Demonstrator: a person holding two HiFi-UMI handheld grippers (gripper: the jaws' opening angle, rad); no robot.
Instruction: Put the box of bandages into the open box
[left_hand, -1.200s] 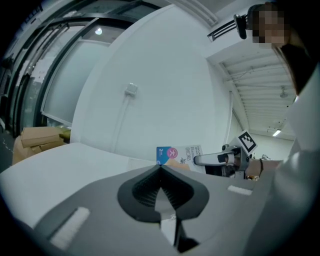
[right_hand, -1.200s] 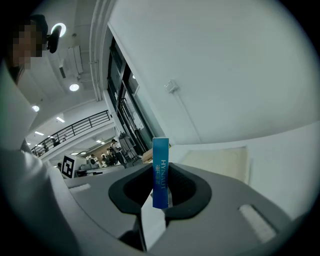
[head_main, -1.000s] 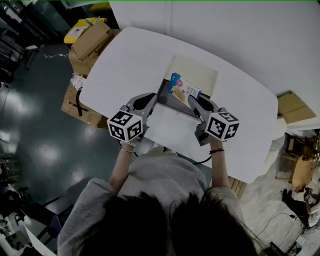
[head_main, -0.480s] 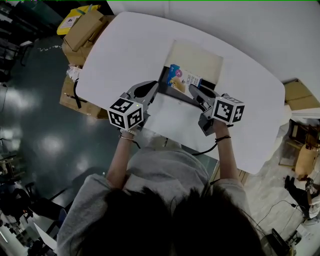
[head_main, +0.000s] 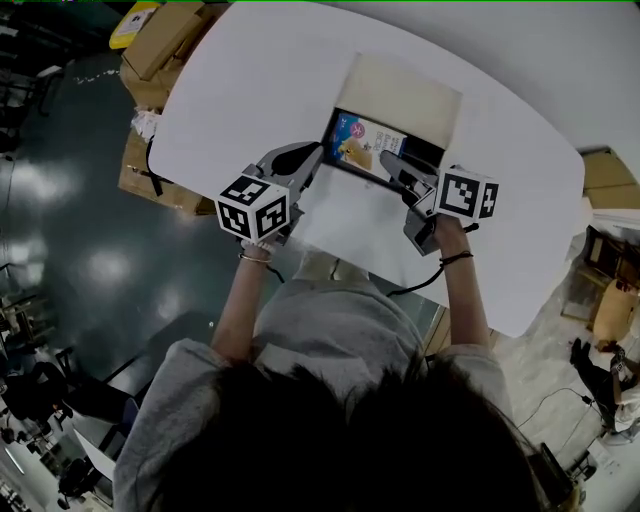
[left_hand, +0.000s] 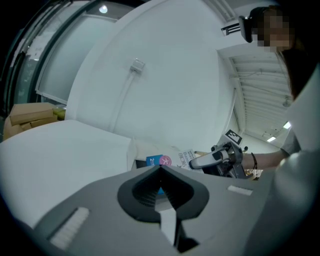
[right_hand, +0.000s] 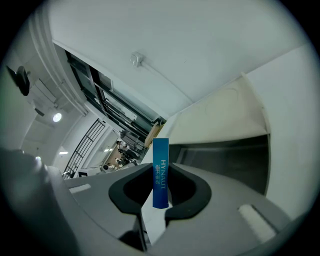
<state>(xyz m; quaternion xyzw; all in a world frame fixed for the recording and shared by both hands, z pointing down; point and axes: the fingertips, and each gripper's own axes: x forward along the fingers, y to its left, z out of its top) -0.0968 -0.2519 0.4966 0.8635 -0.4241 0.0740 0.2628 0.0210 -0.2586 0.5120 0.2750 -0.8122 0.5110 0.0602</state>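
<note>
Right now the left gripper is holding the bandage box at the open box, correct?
Not quite, it is the other gripper. The right gripper is holding the bandage box at the open box. The right gripper view shows its jaws clamped on the box's blue edge.

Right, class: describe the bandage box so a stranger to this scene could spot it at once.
On the white table, find the open box with the beige flap, in front of the person. At its dark opening the right claw pinches the bandage box: small and flat, blue and white, the only printed, colourful thing there.
</note>
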